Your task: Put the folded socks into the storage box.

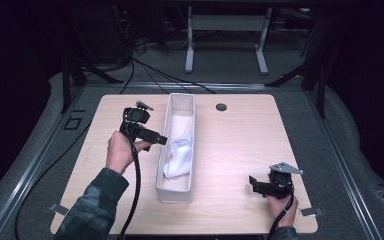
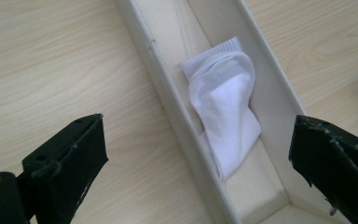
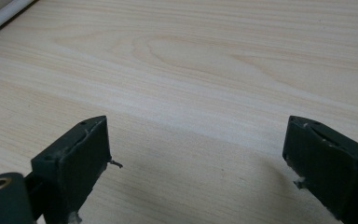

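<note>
A white sock [image 2: 226, 109] lies folded in the middle of a long, narrow white box [image 1: 161, 165] on the pale wooden tabletop [image 1: 240, 145], its ribbed cuff toward the far end; the high view shows what looks like another pale cloth [image 1: 182, 122] beyond it in the same box. I hold the left claw [image 1: 156, 139] just beside the box's left wall, tilted down at the sock, jaws spread wide and holding nothing. The right claw [image 1: 252, 183] sits well apart near the tabletop's front right corner, jaws equally wide and empty over bare wood. The risk from here, as I judge it, is the box itself: its walls stand close on either side of the sock, so wide jaws coming down could straddle or strike a wall, shoving or tipping the light box. A shallow pinch might also catch one layer and let the fold fall open.
</note>
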The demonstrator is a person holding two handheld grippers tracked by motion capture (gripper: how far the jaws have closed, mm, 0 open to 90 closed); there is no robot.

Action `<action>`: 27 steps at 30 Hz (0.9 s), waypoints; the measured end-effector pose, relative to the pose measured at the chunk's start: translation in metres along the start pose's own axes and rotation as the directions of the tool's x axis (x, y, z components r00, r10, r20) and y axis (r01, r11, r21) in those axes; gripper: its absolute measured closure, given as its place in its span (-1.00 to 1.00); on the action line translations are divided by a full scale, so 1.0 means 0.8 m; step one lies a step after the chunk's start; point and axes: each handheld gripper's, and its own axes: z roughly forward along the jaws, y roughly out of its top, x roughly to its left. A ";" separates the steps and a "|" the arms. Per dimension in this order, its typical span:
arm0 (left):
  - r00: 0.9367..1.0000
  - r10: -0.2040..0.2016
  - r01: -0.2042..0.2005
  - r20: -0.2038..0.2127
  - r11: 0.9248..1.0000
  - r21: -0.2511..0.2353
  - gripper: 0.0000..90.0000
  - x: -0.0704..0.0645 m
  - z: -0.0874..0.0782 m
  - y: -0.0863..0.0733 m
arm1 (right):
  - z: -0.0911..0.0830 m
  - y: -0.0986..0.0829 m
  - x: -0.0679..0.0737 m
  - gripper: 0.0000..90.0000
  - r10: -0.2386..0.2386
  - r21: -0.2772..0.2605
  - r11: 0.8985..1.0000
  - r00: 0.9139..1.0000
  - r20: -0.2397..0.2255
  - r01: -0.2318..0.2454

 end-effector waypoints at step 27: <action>0.996 -0.037 0.033 -0.079 0.998 -0.052 -0.99 0.085 0.017 -0.147 | 0.003 0.001 0.003 -0.91 -0.015 0.023 1.000 1.000 0.011 0.015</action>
